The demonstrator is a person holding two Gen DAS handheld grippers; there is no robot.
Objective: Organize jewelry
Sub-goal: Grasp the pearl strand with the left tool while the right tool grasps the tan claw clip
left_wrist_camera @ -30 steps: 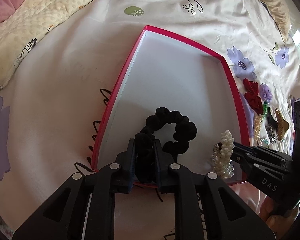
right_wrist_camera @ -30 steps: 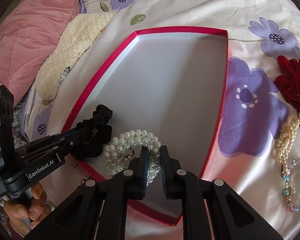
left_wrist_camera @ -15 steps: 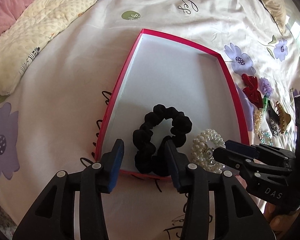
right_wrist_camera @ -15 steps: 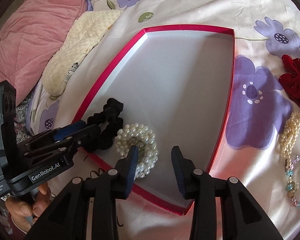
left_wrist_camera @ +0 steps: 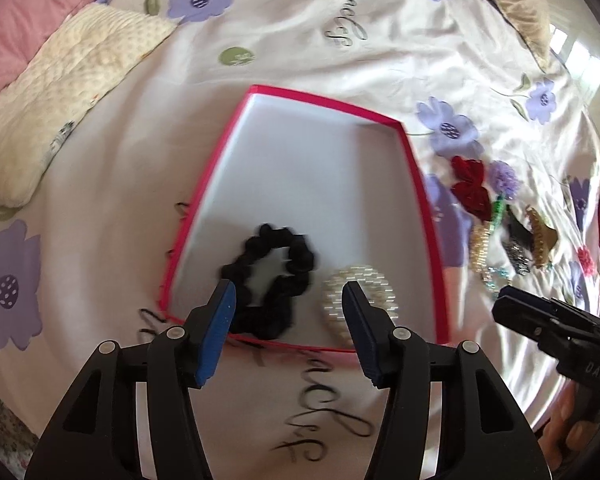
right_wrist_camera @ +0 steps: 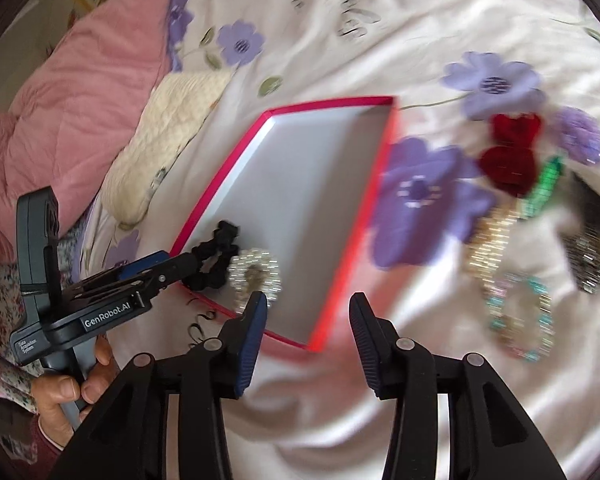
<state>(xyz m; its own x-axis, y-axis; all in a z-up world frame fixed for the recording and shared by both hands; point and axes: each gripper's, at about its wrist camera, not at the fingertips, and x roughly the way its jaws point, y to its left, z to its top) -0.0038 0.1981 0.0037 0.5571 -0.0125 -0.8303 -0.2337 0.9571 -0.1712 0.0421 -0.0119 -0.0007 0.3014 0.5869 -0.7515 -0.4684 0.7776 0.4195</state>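
Note:
A red-rimmed white box (left_wrist_camera: 414, 184) (right_wrist_camera: 374, 184) lies on the flowered bedspread. In its near end lie a black scrunchie (left_wrist_camera: 274, 280) (right_wrist_camera: 214, 254) and a pearl bracelet (left_wrist_camera: 370, 292) (right_wrist_camera: 256, 274), side by side. My left gripper (left_wrist_camera: 288, 304) is open and empty, pulled back above the box's near edge. My right gripper (right_wrist_camera: 308, 312) is open and empty over the box's near right corner. Loose pieces lie right of the box: a red bow (left_wrist_camera: 470, 186) (right_wrist_camera: 510, 156), a purple flower clip (right_wrist_camera: 578, 134), a gold bead string (right_wrist_camera: 490, 240) and a pastel bead bracelet (right_wrist_camera: 520, 320).
A cream cushion (left_wrist_camera: 56, 108) and a pink quilt (right_wrist_camera: 72, 116) lie to the left of the box. A brown claw clip (left_wrist_camera: 542, 236) and a dark sparkly piece (right_wrist_camera: 590, 260) lie at the far right. The right gripper shows at the left wrist view's right edge (left_wrist_camera: 548, 320).
Both grippers opened and let go: the scrunchie and the pearl bracelet now lie in the box. Both grippers drew back and up, the right one swinging right.

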